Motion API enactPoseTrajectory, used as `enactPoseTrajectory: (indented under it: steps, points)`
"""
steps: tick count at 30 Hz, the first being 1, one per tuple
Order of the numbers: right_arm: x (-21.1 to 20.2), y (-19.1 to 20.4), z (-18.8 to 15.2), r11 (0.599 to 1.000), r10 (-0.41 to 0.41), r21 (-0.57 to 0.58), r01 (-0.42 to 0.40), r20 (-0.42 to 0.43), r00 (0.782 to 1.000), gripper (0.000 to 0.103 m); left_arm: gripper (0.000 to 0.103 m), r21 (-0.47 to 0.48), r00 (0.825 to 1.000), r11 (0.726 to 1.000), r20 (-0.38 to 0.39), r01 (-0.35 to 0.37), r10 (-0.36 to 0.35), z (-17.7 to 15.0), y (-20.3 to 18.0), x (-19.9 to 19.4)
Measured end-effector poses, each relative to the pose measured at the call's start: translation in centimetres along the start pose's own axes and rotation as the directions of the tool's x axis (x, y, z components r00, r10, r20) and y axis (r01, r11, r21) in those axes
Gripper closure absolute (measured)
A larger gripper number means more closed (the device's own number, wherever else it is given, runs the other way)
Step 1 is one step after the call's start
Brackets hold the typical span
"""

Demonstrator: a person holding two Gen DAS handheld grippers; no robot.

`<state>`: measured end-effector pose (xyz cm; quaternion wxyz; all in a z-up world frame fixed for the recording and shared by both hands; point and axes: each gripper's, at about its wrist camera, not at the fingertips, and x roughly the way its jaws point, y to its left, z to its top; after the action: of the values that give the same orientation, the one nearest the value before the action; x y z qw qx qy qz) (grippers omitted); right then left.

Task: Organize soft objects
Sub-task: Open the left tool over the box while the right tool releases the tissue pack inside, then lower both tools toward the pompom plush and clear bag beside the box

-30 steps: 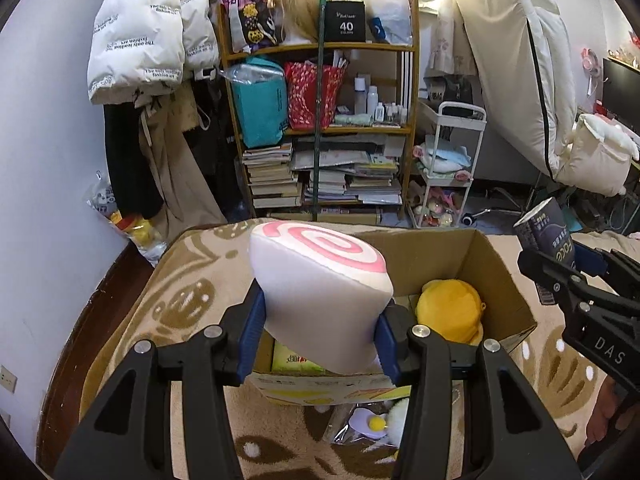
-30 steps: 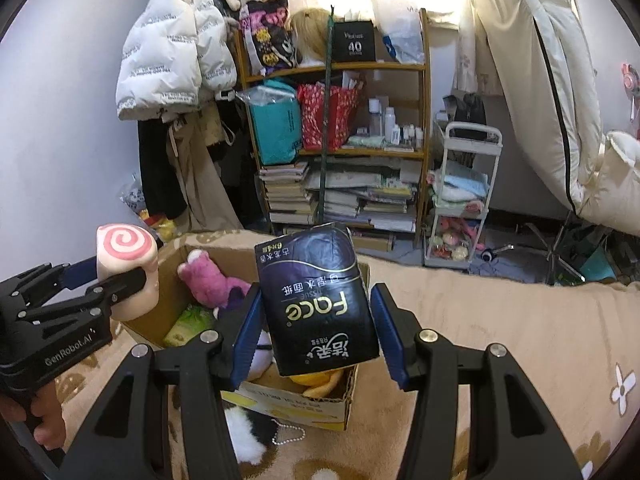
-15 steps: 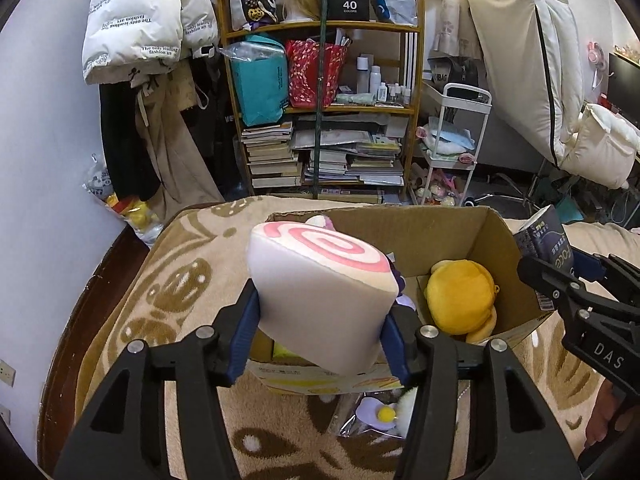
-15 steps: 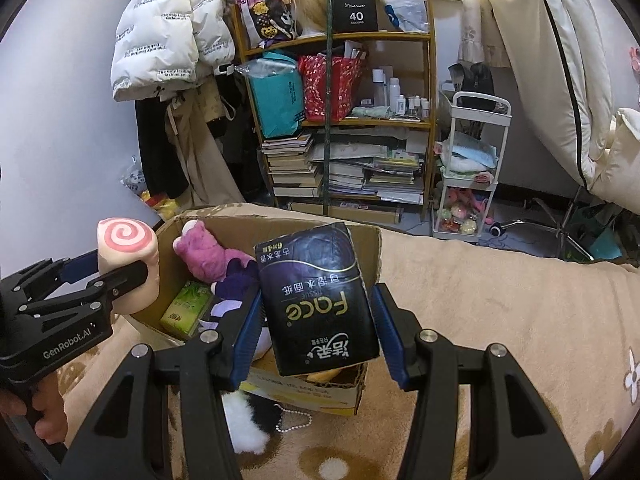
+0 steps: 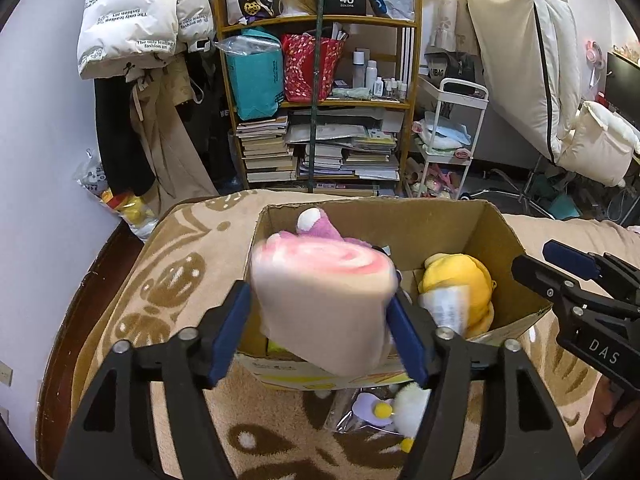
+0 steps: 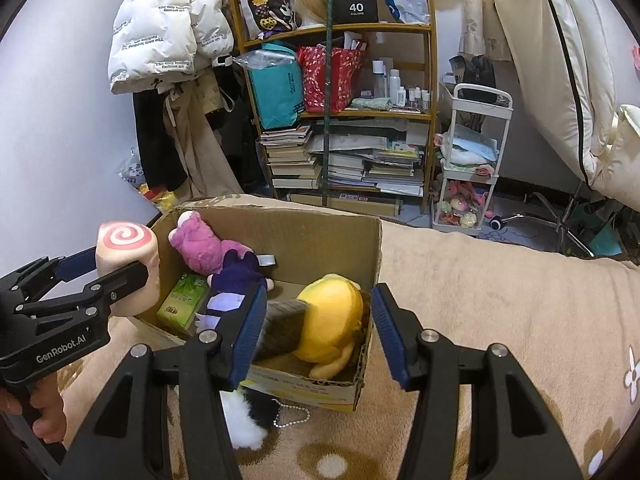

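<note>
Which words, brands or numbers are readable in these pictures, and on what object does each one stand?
"GenRobot.AI": left gripper body.
"DAS": right gripper body; the rest is cut off.
"40": black box on the top shelf; small words around it too small.
"The only leading fashion art": white puffer jacket.
Green tissue pack, book spines: unreadable.

Both wrist cameras tilt down over the cardboard box [image 5: 496,240], close in, bookshelf [image 6: 340,120] at twelve o'clock. The left view catches the right gripper [image 5: 560,272] at three o'clock; the right view catches the left gripper [image 6: 104,268] at nine.
</note>
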<state>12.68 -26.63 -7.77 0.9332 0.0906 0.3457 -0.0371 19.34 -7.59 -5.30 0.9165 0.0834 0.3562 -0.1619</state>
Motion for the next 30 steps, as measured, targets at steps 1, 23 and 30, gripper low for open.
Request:
enactPoseTrajectory:
  steps: [1, 23, 30]
  points:
    - [0.0, -0.1, 0.0, 1.0, 0.001, 0.002, -0.001, -0.002, 1.0, 0.045, 0.026, 0.002, 1.0, 1.0, 0.012, 0.001, -0.001, 0.0, -0.1, -0.2]
    - [-2.7, 2.1, -2.3, 1.0, 0.0, -0.029, -0.001, -0.046, 0.999, 0.0, 0.014, -0.029, 0.997, 0.999, -0.074, -0.039, 0.037, -2.1, 2.8, -3.8]
    - [-3.1, 3.2, -3.6, 0.999, 0.004, -0.047, -0.009, -0.092, 0.996, 0.0, 0.013, -0.013, 0.991, 0.999, -0.127, -0.033, 0.031, -3.4, 2.9, -5.1]
